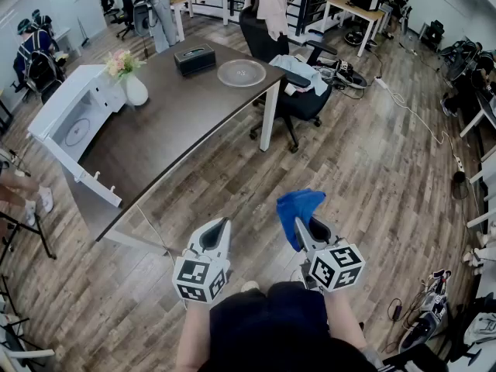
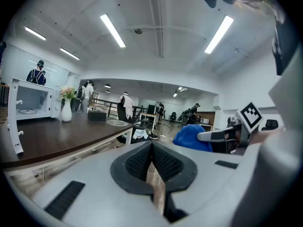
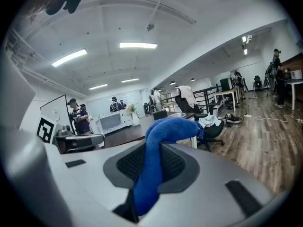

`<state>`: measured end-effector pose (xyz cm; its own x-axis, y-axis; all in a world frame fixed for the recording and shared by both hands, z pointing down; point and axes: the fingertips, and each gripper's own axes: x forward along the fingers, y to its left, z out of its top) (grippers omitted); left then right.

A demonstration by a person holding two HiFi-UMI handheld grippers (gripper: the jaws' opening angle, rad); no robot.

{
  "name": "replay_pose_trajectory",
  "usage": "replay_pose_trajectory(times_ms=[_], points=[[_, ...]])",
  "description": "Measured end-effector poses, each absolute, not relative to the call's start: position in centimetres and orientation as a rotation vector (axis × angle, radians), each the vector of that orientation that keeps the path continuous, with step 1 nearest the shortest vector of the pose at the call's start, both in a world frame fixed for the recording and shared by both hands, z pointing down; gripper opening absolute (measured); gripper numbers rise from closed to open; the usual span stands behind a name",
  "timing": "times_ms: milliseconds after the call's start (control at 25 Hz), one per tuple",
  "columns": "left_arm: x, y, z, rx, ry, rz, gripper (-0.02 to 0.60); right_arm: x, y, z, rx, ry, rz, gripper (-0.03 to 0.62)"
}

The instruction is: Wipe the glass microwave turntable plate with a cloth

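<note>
The glass turntable plate (image 1: 242,73) lies flat on the far end of the dark table (image 1: 167,134), also small in the left gripper view as the plate (image 2: 116,123). My right gripper (image 1: 301,225) is shut on a blue cloth (image 1: 299,207), which bulges out above its jaws; in the right gripper view the cloth (image 3: 158,150) runs down between the pads. My left gripper (image 1: 217,237) is shut with nothing in it. Both grippers are held over the wooden floor, well short of the table.
A white microwave (image 1: 74,122) with its door open stands on the table's left end, beside a vase of flowers (image 1: 130,80) and a black box (image 1: 194,58). A black office chair (image 1: 298,91) stands by the table. Cables and desks lie at the right.
</note>
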<state>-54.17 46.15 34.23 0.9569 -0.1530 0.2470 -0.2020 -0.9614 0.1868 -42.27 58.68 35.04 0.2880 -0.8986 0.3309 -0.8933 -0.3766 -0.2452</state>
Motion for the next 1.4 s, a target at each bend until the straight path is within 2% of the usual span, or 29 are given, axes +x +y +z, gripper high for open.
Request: replay_pose_trajectory(times_ms=[920, 1400], points=[[-54.8, 47.1, 35.3, 2.881, -0.234, 0.394, 0.005, -43.6, 58.1, 35.9, -2.527, 1.743, -0.672, 0.066], [-49.2, 42.3, 36.5, 2.88, -0.285, 0.422, 0.005, -37.8, 52.8, 37.5, -2.487, 1.827, -0.69, 0.066]])
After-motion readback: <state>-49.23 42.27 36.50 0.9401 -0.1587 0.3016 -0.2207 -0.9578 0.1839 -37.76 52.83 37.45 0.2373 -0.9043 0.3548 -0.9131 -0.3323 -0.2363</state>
